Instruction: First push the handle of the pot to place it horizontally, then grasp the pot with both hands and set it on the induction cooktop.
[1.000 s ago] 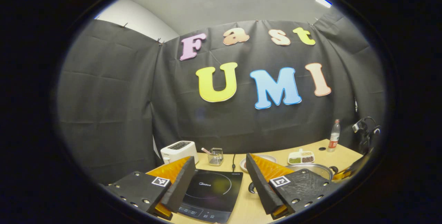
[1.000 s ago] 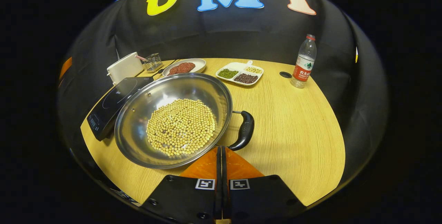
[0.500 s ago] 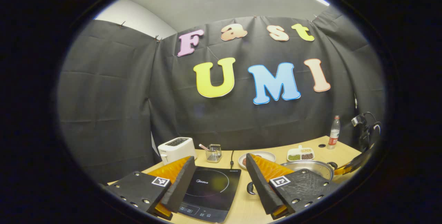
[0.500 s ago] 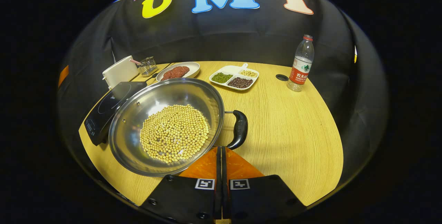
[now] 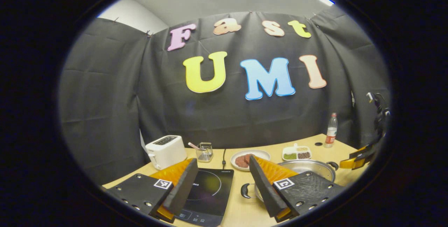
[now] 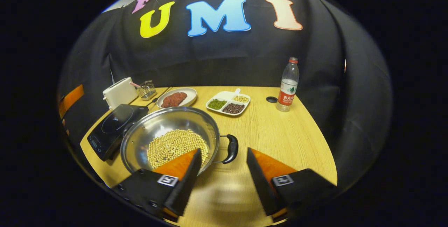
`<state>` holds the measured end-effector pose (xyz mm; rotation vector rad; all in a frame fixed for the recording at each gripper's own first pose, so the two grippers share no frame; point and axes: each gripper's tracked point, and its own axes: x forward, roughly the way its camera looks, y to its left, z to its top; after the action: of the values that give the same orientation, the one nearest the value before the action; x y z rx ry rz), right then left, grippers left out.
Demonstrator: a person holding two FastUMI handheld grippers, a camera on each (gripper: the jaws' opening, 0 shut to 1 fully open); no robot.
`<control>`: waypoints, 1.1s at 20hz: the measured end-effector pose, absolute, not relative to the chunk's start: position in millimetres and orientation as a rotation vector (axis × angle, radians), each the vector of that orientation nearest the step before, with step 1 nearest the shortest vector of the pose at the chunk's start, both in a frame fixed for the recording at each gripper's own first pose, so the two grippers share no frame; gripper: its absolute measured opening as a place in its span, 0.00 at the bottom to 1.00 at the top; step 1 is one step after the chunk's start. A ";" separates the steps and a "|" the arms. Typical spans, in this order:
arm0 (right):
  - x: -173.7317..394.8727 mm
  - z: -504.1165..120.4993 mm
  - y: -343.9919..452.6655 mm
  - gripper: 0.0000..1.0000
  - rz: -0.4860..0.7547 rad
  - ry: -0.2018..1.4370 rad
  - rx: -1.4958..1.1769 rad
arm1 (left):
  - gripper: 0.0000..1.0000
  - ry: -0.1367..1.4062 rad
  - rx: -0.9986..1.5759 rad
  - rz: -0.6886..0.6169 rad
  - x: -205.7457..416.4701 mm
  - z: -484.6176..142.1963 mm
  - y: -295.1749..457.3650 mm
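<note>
My right gripper (image 6: 222,157) hangs with its jaws spread wide, just short of the pot's near handle (image 6: 231,148), touching nothing. My left gripper (image 5: 222,176) is just as wide and empty, poised above the gap between the induction cooktop (image 5: 208,193) and the pot's other handle (image 5: 246,190). The steel pot (image 6: 168,137), with its layer of soybeans (image 6: 175,144), sits on the wooden table (image 6: 287,139) right beside the cooktop. Its two handles look to lie roughly level across, so I judge the push finished and the two-handed grasp now in hand. Next I need each gripper lowered around its own handle, closed firmly, then a level lift so the beans stay put. Further back stand the plate of meat (image 6: 176,98), the divided dish of beans (image 6: 228,103), the toaster (image 6: 119,92) and the water bottle (image 6: 287,89)
</note>
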<state>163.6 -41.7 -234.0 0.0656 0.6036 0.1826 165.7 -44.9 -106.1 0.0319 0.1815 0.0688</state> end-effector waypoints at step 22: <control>195.9 -247.8 -38.1 0.96 0.139 0.594 0.054 | 0.87 0.517 -0.057 -0.113 231.2 -258.5 -98.0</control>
<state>195.9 -38.1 -247.8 0.0539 0.5940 0.1388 231.2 -98.0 -258.5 -0.0569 0.5168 -0.1130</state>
